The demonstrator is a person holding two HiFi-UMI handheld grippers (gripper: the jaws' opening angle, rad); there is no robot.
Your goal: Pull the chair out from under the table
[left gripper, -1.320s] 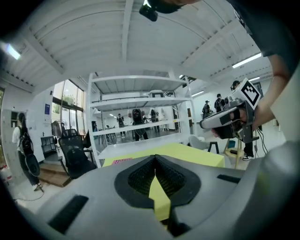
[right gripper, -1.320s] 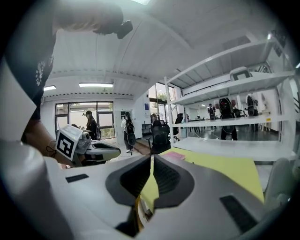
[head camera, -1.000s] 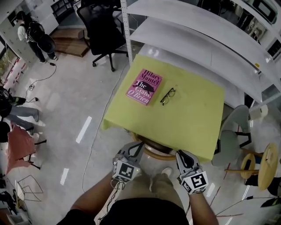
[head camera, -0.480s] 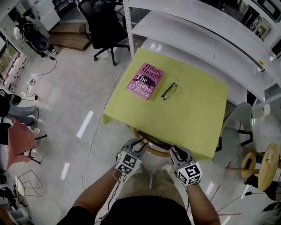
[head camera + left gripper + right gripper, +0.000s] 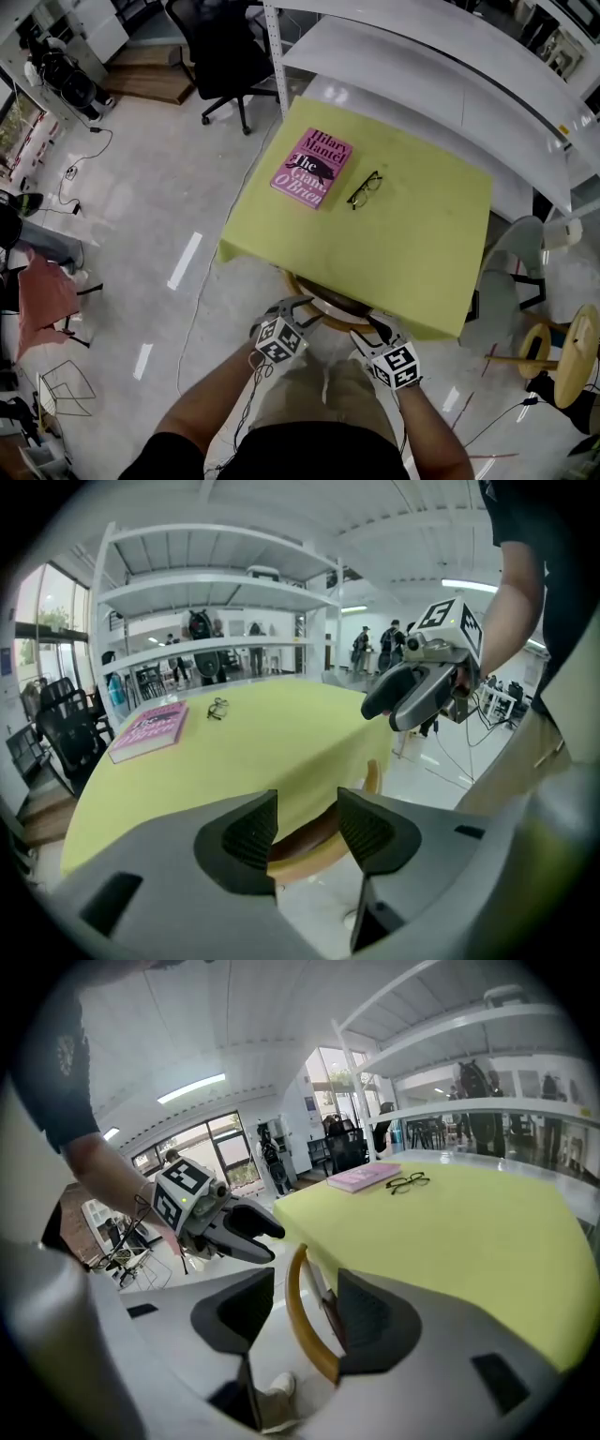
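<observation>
A chair with a curved wooden back rail [image 5: 323, 311] is tucked under the yellow-green table [image 5: 412, 253]; only the rail and a bit of seat show. Both my grippers are down at that rail, and their jaws have just been opening. The left gripper [image 5: 292, 313] stands open at the rail's left part, and in the left gripper view the rail [image 5: 319, 841] lies in the gap between its pads. The right gripper [image 5: 373, 325] stands open at the right part, with the rail [image 5: 298, 1330] running between its jaws. Neither pair of pads presses on the wood.
A pink book [image 5: 311, 169] and a pair of glasses [image 5: 363, 190] lie on the table. White shelving [image 5: 422, 66] runs behind it, with a black office chair [image 5: 220, 52] at the back left. At the right stand a grey chair [image 5: 506, 281] and a wooden stool [image 5: 567, 352].
Both grippers have sunk from in front of the person down to the chair's back rail. Their jaws went from shut to open, now straddling the rail.
</observation>
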